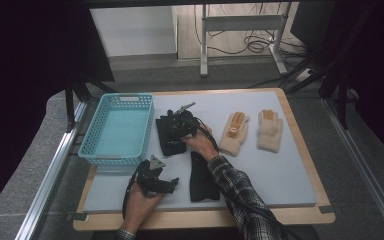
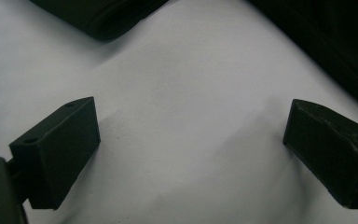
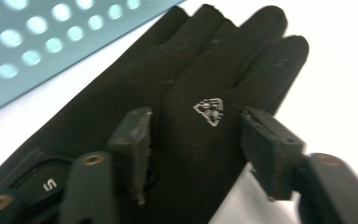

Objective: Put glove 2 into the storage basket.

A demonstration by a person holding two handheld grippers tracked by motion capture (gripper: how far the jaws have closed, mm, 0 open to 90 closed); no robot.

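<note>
A black glove (image 1: 169, 141) with a small white logo (image 3: 209, 112) lies flat beside the blue basket (image 1: 117, 130), its fingers pointing away in the right gripper view. My right gripper (image 1: 176, 128) (image 3: 200, 144) hangs low over it with its jaws apart, one on each side of the back of the glove (image 3: 200, 70), and the pads do not press on it. A second black glove (image 1: 202, 177) lies nearer the front edge. My left gripper (image 1: 172, 184) (image 2: 191, 149) rests just left of that glove, open over bare mat.
Two cream knitted gloves (image 1: 235, 132) (image 1: 270, 131) lie side by side to the right on the grey mat (image 1: 280, 170). The basket's perforated wall (image 3: 37, 42) is close on the left of the right gripper. Dark fabric (image 2: 335, 46) borders the left gripper view.
</note>
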